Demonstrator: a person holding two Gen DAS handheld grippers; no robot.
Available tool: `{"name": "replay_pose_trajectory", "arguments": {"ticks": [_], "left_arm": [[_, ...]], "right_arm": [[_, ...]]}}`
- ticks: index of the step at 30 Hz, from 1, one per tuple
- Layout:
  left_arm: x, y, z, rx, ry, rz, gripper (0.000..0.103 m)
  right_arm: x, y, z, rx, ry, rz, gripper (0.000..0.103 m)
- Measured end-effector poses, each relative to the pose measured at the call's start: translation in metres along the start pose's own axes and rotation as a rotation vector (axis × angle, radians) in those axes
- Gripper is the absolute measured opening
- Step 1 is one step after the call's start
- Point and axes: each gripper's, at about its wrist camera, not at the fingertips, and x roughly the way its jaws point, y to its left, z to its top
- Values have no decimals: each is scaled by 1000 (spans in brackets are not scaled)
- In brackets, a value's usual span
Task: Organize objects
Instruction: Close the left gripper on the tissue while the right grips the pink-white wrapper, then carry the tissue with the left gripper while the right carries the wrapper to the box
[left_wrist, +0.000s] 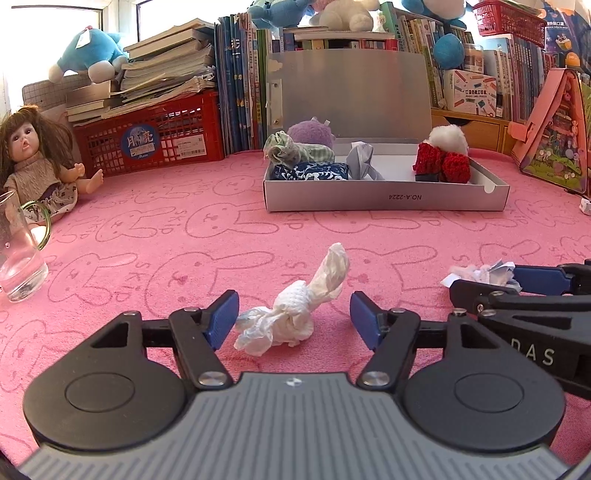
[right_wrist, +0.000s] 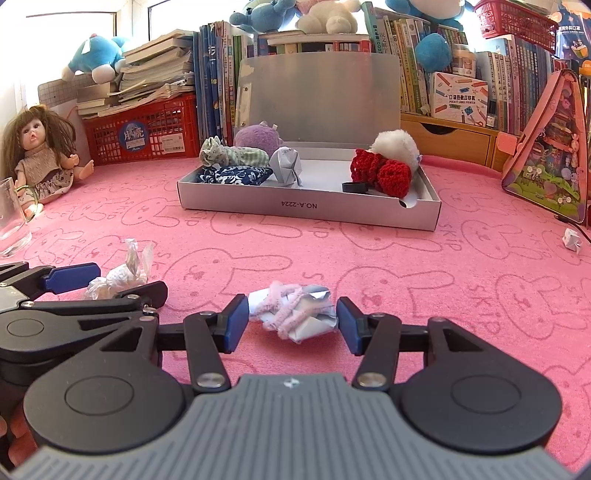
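Note:
A twisted white tissue (left_wrist: 291, 314) lies on the pink cloth between the open fingers of my left gripper (left_wrist: 293, 319); the left pad is beside it, touching or nearly so. It also shows in the right wrist view (right_wrist: 122, 275). A crumpled paper wad wrapped in pink pipe cleaner (right_wrist: 293, 310) lies between the open fingers of my right gripper (right_wrist: 291, 321); the pads stand close at each side. That wad shows in the left wrist view (left_wrist: 484, 275). An open grey box (left_wrist: 384, 192) (right_wrist: 306, 210) holds fabric pouches, a purple plush, a paper figure and red knit pieces.
A doll (left_wrist: 33, 166) and a glass jug (left_wrist: 18, 254) stand at the left. A red crate (left_wrist: 155, 136) with books, upright books and plush toys line the back. A pink triangular case (right_wrist: 550, 162) and a small folded paper (right_wrist: 572, 238) are at the right.

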Motion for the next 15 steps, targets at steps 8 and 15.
{"name": "replay_pose_trajectory", "arguments": {"ticks": [8,15], "left_arm": [[-9,8,4,-15,-9,-31,43],[-12,9,8,-33,-19,-48,38]], "right_arm": [[-1,11,4,-7,-6,29,57],[-3,11,8,15,-10,37,58]]}}
